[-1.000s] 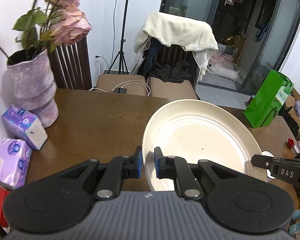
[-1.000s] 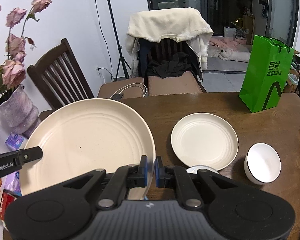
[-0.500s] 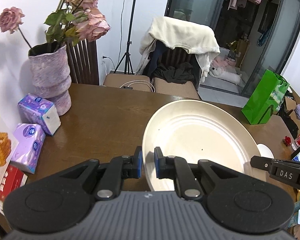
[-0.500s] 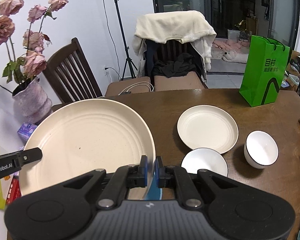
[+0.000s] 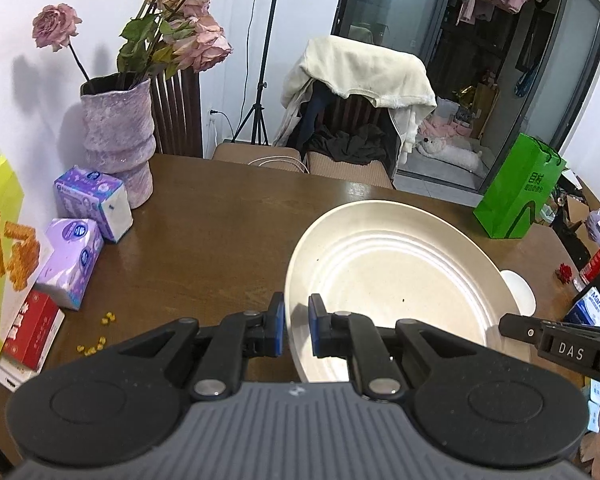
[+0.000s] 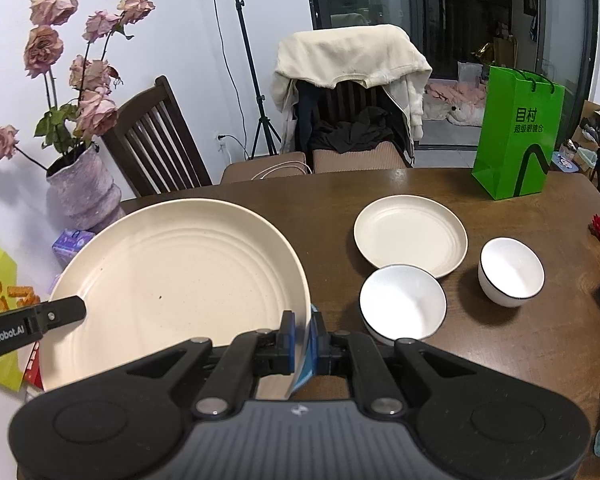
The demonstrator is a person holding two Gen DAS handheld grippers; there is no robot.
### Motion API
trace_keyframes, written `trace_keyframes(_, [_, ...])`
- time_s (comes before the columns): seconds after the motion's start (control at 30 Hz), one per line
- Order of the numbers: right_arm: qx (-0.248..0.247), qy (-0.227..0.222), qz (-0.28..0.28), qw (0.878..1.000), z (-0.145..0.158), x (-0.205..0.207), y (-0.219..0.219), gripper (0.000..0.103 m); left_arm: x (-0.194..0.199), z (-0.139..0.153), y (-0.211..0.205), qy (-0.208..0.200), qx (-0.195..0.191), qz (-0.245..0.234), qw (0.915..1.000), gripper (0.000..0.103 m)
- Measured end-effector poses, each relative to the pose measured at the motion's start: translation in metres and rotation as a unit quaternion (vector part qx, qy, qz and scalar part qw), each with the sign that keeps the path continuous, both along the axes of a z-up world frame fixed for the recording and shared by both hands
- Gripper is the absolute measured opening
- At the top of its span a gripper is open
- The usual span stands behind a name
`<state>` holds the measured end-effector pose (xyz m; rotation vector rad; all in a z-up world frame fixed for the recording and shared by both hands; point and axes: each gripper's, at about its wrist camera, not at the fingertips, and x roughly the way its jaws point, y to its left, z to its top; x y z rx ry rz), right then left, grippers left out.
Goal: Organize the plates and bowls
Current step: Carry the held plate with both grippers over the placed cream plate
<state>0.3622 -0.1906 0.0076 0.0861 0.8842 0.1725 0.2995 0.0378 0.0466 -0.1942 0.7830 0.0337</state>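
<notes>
A large cream plate is held in the air above the brown table. My left gripper is shut on its left rim. My right gripper is shut on its right rim; the plate also shows in the right wrist view. A smaller cream plate lies on the table to the right. Two white bowls with dark rims stand in front of it, one near and one further right.
A purple vase of pink roses and tissue packs stand at the table's left. A green paper bag stands at the back right. Chairs stand behind the table. Yellow crumbs lie near the left front.
Both grippers have risen and drawn back with the large plate. More of the table, the near white bowl and the tissue packs have come into view.
</notes>
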Motion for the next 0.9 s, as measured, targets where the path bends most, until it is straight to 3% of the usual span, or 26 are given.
trace_keyframes(0.9, [-0.005,-0.002,-0.013,1.0,-0.011,-0.091,-0.04,0.007,-0.08,-0.019,-0.035,0.0,-0.016,-0.018,0.9997,0.012])
